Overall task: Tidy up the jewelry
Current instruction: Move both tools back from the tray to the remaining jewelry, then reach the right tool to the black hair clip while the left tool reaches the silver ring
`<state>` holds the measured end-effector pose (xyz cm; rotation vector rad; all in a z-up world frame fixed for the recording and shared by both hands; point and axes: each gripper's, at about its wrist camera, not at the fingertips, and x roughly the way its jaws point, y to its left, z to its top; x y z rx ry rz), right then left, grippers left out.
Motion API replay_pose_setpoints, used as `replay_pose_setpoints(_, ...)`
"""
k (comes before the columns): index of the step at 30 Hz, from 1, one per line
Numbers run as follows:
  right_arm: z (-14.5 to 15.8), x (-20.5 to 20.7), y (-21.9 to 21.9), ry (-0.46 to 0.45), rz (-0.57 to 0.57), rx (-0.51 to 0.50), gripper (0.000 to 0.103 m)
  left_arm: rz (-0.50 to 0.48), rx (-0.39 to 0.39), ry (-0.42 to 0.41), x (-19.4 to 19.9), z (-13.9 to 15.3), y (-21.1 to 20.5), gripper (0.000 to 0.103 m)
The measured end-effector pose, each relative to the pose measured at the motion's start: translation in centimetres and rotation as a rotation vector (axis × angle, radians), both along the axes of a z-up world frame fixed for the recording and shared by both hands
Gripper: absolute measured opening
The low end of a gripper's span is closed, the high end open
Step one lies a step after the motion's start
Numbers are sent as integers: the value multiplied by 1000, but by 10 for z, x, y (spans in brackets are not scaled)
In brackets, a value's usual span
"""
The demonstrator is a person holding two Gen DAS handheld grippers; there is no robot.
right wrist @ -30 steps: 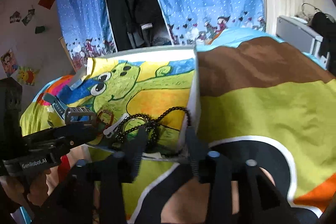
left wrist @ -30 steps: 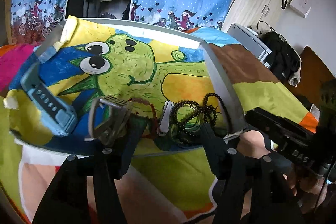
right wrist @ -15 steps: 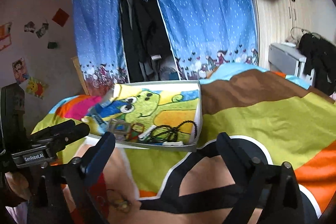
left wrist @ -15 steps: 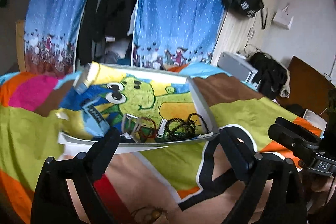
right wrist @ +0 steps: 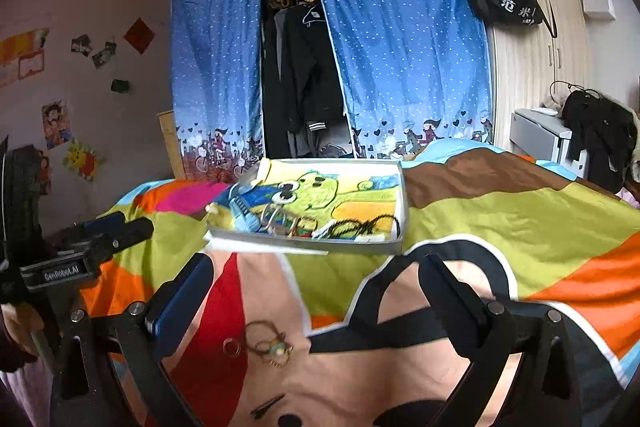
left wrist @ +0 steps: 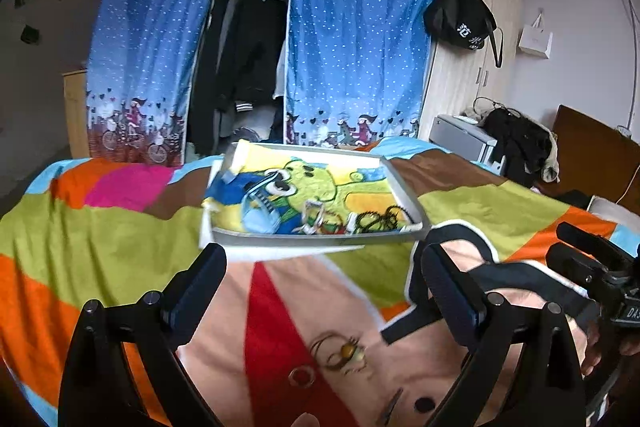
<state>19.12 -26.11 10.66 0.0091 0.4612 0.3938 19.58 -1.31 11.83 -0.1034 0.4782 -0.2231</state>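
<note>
Both grippers hang over the bright patchwork blanket (left wrist: pixel 100 235), and both are spread wide with nothing between the fingers: the left gripper (left wrist: pixel 320 279) and the right gripper (right wrist: pixel 316 287) alike. Out ahead of them sits the shallow grey tray (left wrist: pixel 320 239), lined with a green cartoon drawing, flat on the bed. Along its near edge the jewelry is bunched up: a pale blue watch strap (left wrist: pixel 258 213) on the left, a silvery buckle piece (left wrist: pixel 314 215) in the middle, black beads (left wrist: pixel 380 221) coiled to the right. Closer in, loose on the blanket, lies a thin bracelet (right wrist: pixel 270 343) with a small charm, a little ring (right wrist: pixel 231 347) just beside it, and a dark hairclip (right wrist: pixel 266 405) nearer the camera. From the right wrist view the left gripper shows at the left edge, a hand (right wrist: pixel 16 331) wrapped round its handle.
</note>
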Motion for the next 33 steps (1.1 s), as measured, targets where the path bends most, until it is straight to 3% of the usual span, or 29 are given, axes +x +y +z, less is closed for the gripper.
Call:
replay_pose_setpoints(8, -33, -34, 18, 38, 6, -20, 103, 31, 25, 39, -38, -25, 27, 96)
replay_pose_setpoints(14, -70, -50, 27, 100, 8, -54, 103, 50, 53, 113, -56, -65, 44, 96)
replay_pose_setpoints(23, -134, -58, 29, 280, -6, -60, 103, 20, 64, 220, -64, -122, 52, 96)
replay_pose_setpoints(33, -173, -56, 30, 399, -28, -48, 103, -60, 120, 313, -52, -150, 42, 96)
